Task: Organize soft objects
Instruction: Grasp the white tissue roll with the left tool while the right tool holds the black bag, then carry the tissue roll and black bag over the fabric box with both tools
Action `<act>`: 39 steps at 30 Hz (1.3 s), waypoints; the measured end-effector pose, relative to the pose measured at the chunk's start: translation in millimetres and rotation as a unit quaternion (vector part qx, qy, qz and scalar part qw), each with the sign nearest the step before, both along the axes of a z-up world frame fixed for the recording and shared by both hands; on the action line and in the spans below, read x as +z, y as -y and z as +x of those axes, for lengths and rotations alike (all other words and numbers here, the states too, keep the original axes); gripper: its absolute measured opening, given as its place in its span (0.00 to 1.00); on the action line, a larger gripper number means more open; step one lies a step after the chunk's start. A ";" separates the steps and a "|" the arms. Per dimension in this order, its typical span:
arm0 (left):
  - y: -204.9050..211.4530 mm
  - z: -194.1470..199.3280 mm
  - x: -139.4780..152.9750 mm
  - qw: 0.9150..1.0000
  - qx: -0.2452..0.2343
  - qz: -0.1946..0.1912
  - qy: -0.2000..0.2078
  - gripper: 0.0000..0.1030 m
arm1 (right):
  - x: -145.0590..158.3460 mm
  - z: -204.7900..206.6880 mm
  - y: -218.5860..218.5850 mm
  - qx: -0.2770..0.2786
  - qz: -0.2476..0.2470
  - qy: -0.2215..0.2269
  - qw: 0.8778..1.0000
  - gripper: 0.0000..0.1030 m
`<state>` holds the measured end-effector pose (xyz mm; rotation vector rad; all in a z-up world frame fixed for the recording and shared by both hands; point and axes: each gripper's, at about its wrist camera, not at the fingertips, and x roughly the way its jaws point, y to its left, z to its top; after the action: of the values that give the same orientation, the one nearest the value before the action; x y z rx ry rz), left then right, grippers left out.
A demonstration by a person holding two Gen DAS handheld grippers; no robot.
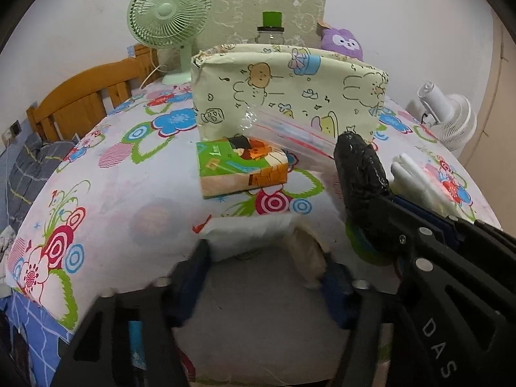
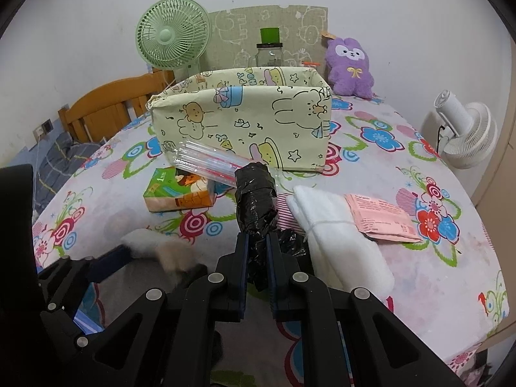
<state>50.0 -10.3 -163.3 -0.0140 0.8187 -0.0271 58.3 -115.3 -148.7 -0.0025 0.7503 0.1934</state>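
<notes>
Holding black-wrapped roll (image 2: 256,193) in closed right gripper (image 2: 258,245) jaws | roll's long axis points ahead at patterned box (image 2: 242,122), beyond it | left gripper (image 1: 264,277) jaws open, straddling white cloth (image 1: 251,232) on bed.

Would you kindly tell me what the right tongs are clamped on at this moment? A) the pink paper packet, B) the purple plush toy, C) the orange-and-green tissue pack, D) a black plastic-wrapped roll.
D: in the right wrist view the right tongs are shut on the black plastic-wrapped roll, while the other three things lie apart on the floral bedsheet.
</notes>
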 end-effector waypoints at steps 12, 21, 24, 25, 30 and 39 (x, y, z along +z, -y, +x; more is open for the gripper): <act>-5.6 8.2 9.6 1.000 0.008 -0.009 0.009 0.29 | 7.0 8.5 -3.0 0.001 0.013 0.001 1.000 0.13; -3.4 14.8 23.7 1.000 0.007 -0.013 0.021 0.29 | 20.8 14.9 -0.8 -0.001 0.024 0.010 1.000 0.13; -2.4 16.3 28.0 1.000 0.006 -0.015 0.026 0.29 | 25.2 16.6 1.0 -0.003 0.026 0.014 1.000 0.13; -1.8 16.6 29.0 0.999 0.006 -0.016 0.027 0.29 | 26.9 16.8 1.6 -0.004 0.026 0.016 1.000 0.13; 1.8 16.7 36.9 0.999 0.004 -0.014 0.035 0.29 | 34.1 16.6 5.2 -0.006 0.031 0.022 0.999 0.13; 6.4 16.7 60.4 0.998 0.001 -0.014 0.057 0.29 | 56.3 15.1 10.2 -0.009 0.039 0.042 0.998 0.13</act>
<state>66.6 -16.7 -102.9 -0.0386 0.7048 -0.0372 73.4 -125.6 -92.3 0.0692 0.6578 0.2035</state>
